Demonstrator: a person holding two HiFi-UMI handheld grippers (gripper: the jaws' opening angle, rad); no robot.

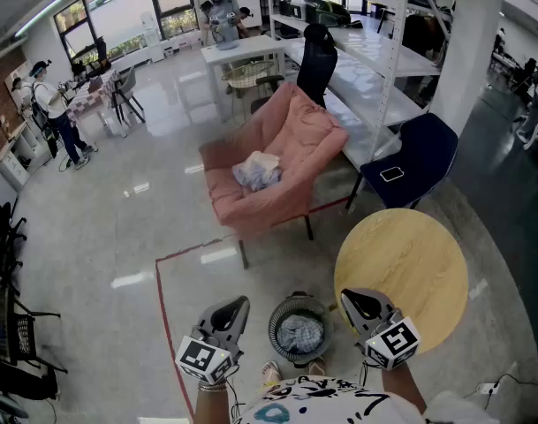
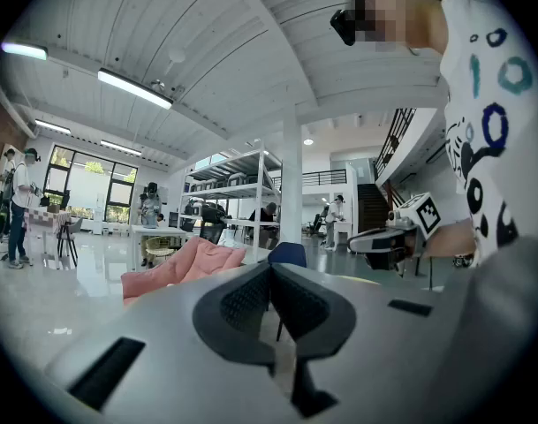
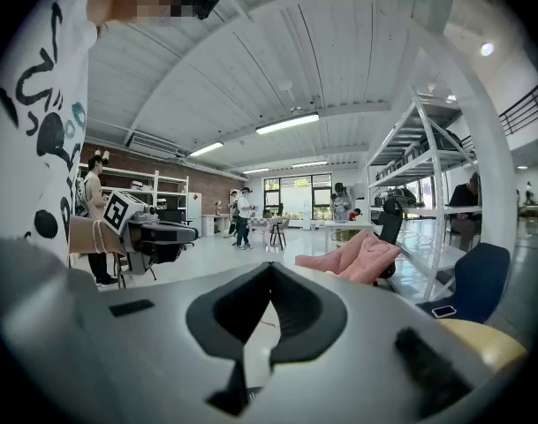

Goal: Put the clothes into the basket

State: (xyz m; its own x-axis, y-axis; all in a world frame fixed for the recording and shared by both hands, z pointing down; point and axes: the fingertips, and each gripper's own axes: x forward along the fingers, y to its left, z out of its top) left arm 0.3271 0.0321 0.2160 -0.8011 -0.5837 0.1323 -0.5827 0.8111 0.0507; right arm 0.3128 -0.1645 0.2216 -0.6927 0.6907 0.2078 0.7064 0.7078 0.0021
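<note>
A tall white shelving rack (image 1: 367, 56) is standing far ahead of both grippers, off to the right. Nearer, and well ahead of the two tools, a pink armchair (image 1: 282, 148) is facing them. A round wooden table (image 1: 401, 263) is sitting just ahead of the right gripper (image 3: 273, 263) and to its right. A dark blue chair (image 1: 414, 153) is standing beyond that table, with a phone (image 1: 391, 174) lying on its seat.

The basket (image 1: 277, 321), a round dark mesh one, is standing on the floor between the two grippers and below them, close in front of the person's feet. A bluish-white cloth (image 1: 300, 333) is already lying inside it. More clothes (image 1: 258, 170), a pale crumpled bundle, are lying on the armchair's seat, well apart from both tools.

The left gripper (image 2: 270, 264) is pointing nearly level toward the armchair, and its jaws are pressed together at the tips with nothing between them. The right gripper is doing likewise beside it, its jaws meeting tip to tip and holding nothing. A thin red tape line (image 1: 160, 303) is running along the floor just left of the left gripper.
</note>
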